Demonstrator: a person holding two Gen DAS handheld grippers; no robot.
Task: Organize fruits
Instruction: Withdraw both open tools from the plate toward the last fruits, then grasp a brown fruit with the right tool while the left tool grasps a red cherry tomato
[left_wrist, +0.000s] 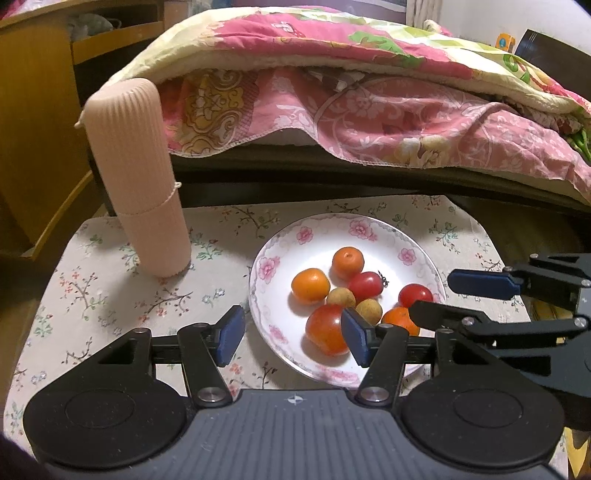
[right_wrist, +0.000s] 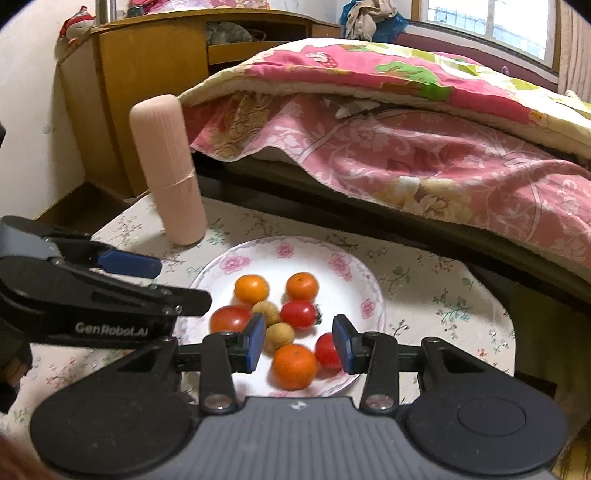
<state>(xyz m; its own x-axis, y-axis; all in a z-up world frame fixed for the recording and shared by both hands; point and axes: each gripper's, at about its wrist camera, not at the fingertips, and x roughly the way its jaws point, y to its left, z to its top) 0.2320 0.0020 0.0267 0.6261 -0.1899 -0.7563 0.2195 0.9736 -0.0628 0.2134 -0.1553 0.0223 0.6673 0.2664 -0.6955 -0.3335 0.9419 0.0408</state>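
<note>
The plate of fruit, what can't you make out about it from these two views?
- Left wrist view: the left gripper finger covers part of the big tomato; the right gripper hides most of one orange.
- Both views: the plate near rim sits behind gripper bodies.
- Whether either gripper touches fruit: unclear.

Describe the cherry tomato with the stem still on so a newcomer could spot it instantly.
Find the floral plate on the flowered tablecloth, right of the tall pink ribbed cylinder. Near the middle of its fruit pile lies the stemmed tomato. It alone carries a small dark stem, on its right side.
</note>
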